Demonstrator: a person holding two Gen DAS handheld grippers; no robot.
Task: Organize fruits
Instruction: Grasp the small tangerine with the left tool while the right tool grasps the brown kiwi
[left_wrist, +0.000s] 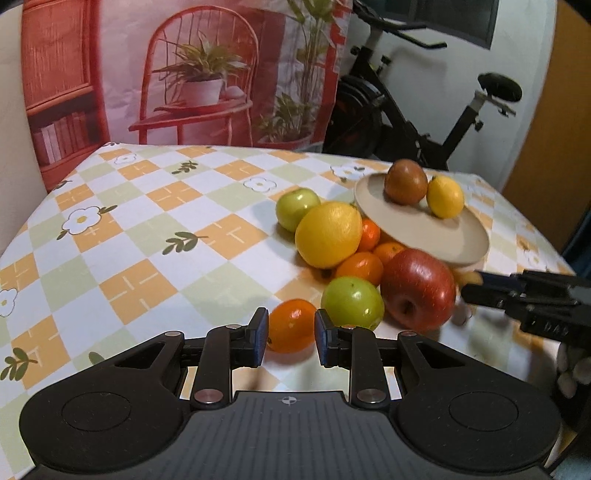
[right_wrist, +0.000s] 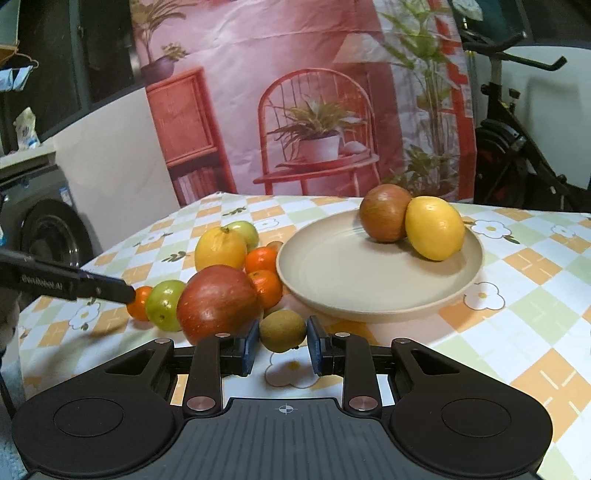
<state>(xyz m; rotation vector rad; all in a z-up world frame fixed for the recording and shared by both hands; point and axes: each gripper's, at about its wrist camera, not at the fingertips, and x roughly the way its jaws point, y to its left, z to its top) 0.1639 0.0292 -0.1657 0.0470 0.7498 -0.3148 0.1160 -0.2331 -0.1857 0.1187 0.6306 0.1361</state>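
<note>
A printed backdrop (right_wrist: 306, 110) showing a red chair and potted plants hangs behind the worktop (left_wrist: 147, 236), which carries a checked floral cloth. An exercise bike (left_wrist: 413, 110) stands beside it; a washing machine (right_wrist: 44, 229) stands left.

Plate (right_wrist: 369, 295) on the worktop (right_wrist: 517, 314), two fruits (right_wrist: 410, 221) on its far side, a fruit pile (right_wrist: 221, 280) touching its left rim, a backdrop (right_wrist: 295, 110) behind.
</note>
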